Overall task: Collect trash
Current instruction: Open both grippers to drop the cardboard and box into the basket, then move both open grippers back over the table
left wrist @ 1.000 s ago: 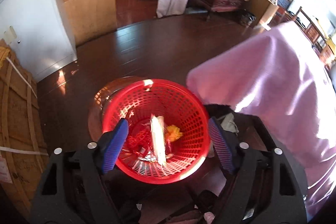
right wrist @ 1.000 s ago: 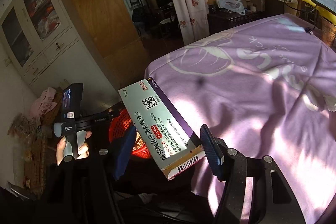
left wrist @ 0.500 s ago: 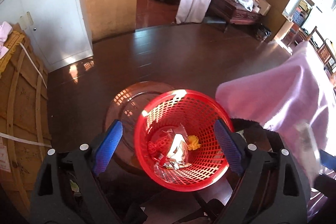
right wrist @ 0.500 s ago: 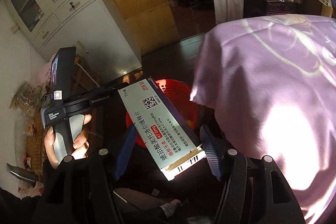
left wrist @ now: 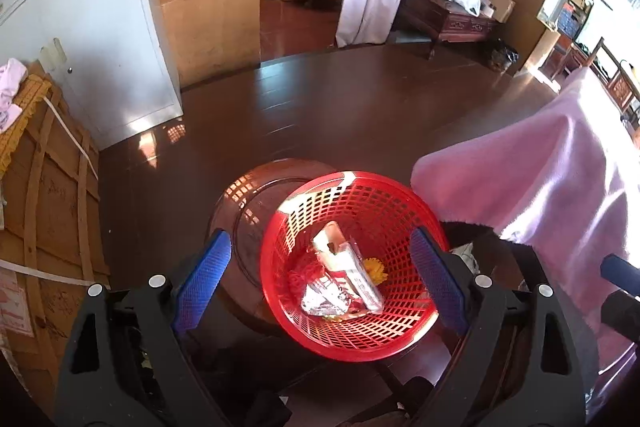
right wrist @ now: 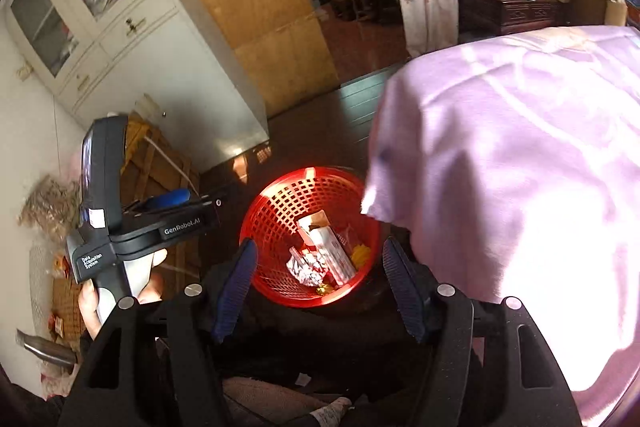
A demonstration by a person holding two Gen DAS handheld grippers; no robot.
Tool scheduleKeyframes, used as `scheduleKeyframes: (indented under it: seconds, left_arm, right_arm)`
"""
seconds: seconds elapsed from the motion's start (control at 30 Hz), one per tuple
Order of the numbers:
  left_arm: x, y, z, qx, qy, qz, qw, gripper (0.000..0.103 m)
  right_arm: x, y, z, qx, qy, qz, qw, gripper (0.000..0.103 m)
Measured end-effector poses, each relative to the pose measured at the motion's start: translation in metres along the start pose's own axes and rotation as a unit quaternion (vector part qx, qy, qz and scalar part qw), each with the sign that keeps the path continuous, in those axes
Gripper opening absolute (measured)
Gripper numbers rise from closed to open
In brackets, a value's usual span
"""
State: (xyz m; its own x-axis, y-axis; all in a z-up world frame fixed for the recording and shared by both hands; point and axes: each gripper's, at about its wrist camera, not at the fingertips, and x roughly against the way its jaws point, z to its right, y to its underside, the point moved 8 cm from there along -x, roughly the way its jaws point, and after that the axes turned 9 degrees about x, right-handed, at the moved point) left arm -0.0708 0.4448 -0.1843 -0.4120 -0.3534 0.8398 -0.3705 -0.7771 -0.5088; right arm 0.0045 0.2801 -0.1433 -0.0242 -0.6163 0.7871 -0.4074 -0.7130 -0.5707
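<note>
Now that the box (right wrist: 328, 247) lies in the red basket (right wrist: 276, 283) on top of the foil (right wrist: 306, 265), both hand-held grippers are spread with nothing between the jaws: left (left wrist: 320, 275) and right (right wrist: 318, 287). The left one's jaws have just been opening wider. Main risk I see: the basket sits tilted on a stool (left wrist: 248, 227), so a bump from either gripper could tip it and spill everything onto the floor (left wrist: 320, 115).

The pink cloth (right wrist: 520, 163) hides the red basket's (right wrist: 276, 203) right rim.

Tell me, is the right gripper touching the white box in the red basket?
Apart. The right wrist view shows the right gripper open and empty, with the white box lying down in the red basket.
</note>
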Motion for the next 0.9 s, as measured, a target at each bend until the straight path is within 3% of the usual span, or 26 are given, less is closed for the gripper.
scheduleKeyframes:
  seconds: [0.4, 0.6, 0.9]
  left_arm:
    - [0.028, 0.005, 0.040, -0.042, 0.011, 0.016, 0.9990, 0.090]
    - [0.045, 0.009, 0.069, -0.066, 0.026, 0.015, 0.9974, 0.090]
    - [0.074, 0.037, 0.167, -0.166, 0.062, 0.034, 0.9836, 0.092]
  right_arm:
    - [0.029, 0.012, 0.024, -0.020, 0.001, 0.020, 1.000, 0.067]
    - [0.062, 0.023, 0.050, -0.045, 0.030, 0.056, 0.997, 0.070]
    - [0.139, 0.064, 0.119, -0.121, 0.087, 0.125, 0.981, 0.072]
